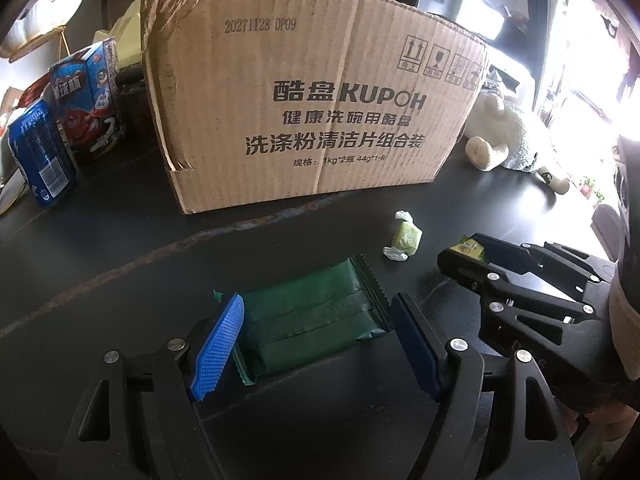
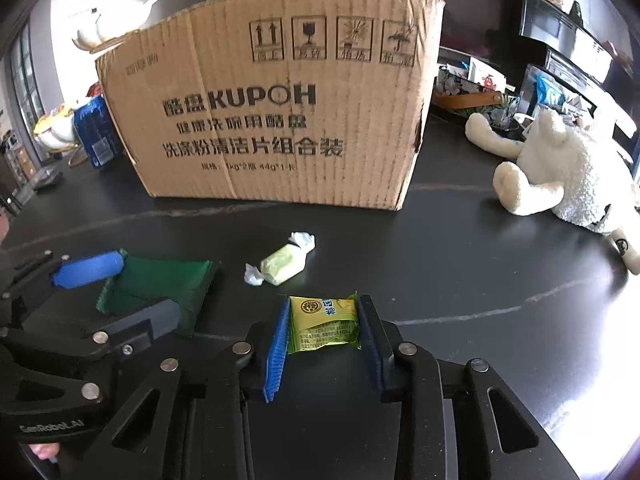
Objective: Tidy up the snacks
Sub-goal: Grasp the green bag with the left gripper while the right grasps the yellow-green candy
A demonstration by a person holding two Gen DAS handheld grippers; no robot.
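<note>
The right gripper (image 2: pixel 324 322) is clamped on a yellow-green snack packet (image 2: pixel 324 322); both pads meet the wrapper's sides low over the dark table (image 2: pixel 460 264), a grip that looks meant for lifting it toward the cardboard box (image 2: pixel 276 104) at twelve o'clock. The left gripper (image 1: pixel 316 318) stands spread around a dark green packet (image 1: pixel 316 318): the left pad is against the wrapper, the right pad apart, so nothing is grasped yet, and the packet lies flat on the table. A pale twist-wrapped candy (image 2: pixel 282 266) lies loose at eleven o'clock from the right gripper, between both packets and the box.

Only the right wrist view shows the yellow packet's printed face and pad contact; the left view catches just its corner. The left view alone shows a blue can (image 1: pixel 40 156) and blue snack carton (image 1: pixel 90 100) at ten o'clock, beside the box. A plush toy (image 2: pixel 560 172) sits at two o'clock.
</note>
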